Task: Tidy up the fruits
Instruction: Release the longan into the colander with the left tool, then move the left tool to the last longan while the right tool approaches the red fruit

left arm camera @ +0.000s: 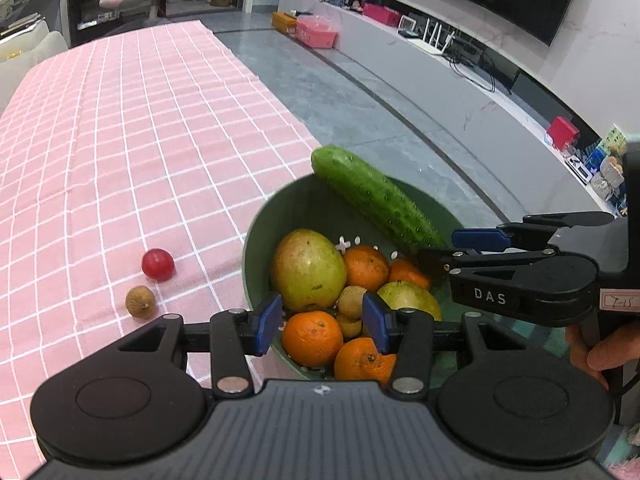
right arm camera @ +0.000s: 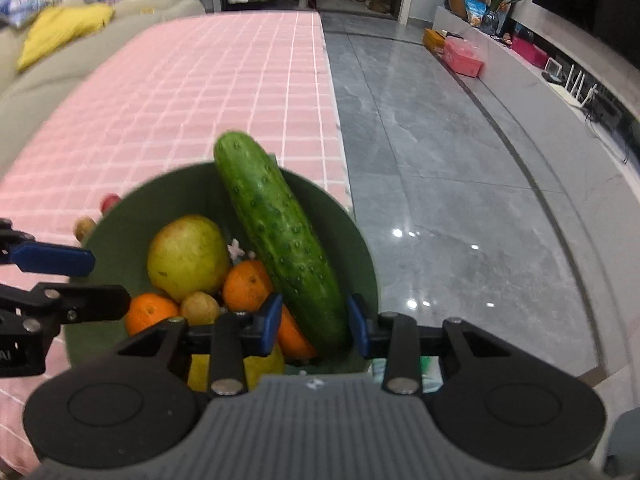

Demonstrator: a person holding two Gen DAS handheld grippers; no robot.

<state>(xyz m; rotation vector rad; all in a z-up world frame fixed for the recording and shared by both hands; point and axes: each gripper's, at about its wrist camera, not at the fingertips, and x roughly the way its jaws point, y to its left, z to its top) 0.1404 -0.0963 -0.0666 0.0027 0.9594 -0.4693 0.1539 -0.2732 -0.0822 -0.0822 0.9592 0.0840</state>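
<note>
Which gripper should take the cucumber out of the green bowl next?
Right. The right gripper already straddles the cucumber at its near end, pads on either side. The left gripper hangs open over the oranges in the green bowl, away from the cucumber.

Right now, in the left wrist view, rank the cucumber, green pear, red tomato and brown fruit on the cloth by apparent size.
1. cucumber, the longest.
2. green pear, bulkier but shorter.
3. red tomato and brown fruit: near alike; the brown one sits nearer the camera, so no ranking.
</note>
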